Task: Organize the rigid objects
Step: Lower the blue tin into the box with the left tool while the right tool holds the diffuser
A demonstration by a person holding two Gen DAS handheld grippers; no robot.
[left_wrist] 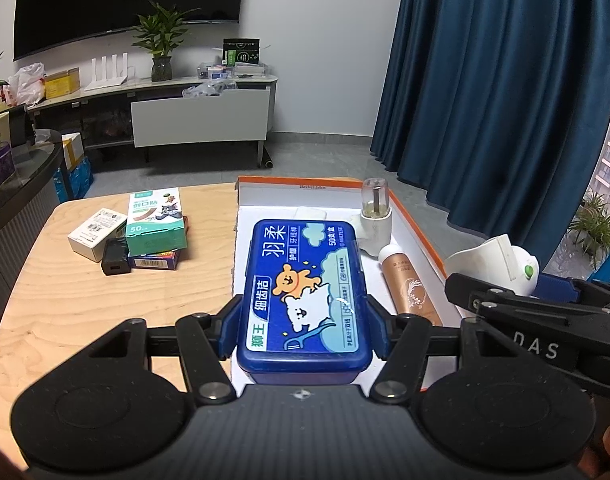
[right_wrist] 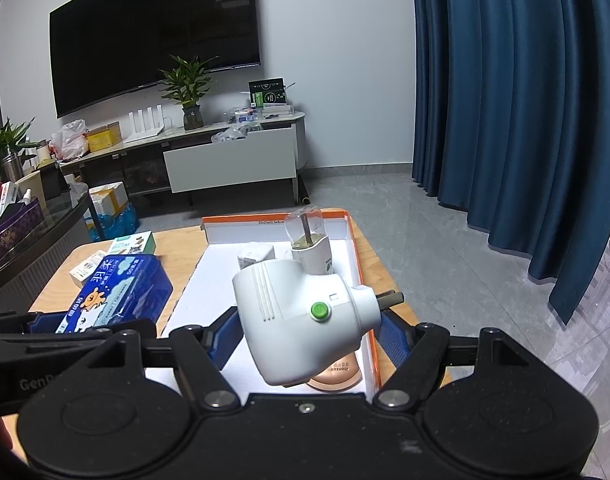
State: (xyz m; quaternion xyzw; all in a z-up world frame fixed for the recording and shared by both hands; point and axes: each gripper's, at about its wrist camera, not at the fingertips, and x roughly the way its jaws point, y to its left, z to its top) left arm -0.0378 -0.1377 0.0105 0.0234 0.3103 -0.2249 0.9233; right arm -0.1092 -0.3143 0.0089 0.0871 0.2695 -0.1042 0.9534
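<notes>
My left gripper [left_wrist: 303,320] is shut on a blue floss-pick box [left_wrist: 305,296] with a bear picture, held above the near left part of a white tray with an orange rim [left_wrist: 419,226]. My right gripper [right_wrist: 307,326] is shut on a white plug-in device with a green button [right_wrist: 301,316], held over the tray's near right [right_wrist: 355,256]. In the tray lie a rose-gold bottle [left_wrist: 411,288] and a white mosquito-liquid heater with a clear vial [left_wrist: 375,216]. The blue box also shows in the right wrist view [right_wrist: 117,292].
On the wooden table [left_wrist: 65,304] left of the tray lie a green plaster box [left_wrist: 155,220], a white box [left_wrist: 95,234], a black charger [left_wrist: 115,262] and a colourful flat box [left_wrist: 155,260]. A TV cabinet stands behind, blue curtains at the right.
</notes>
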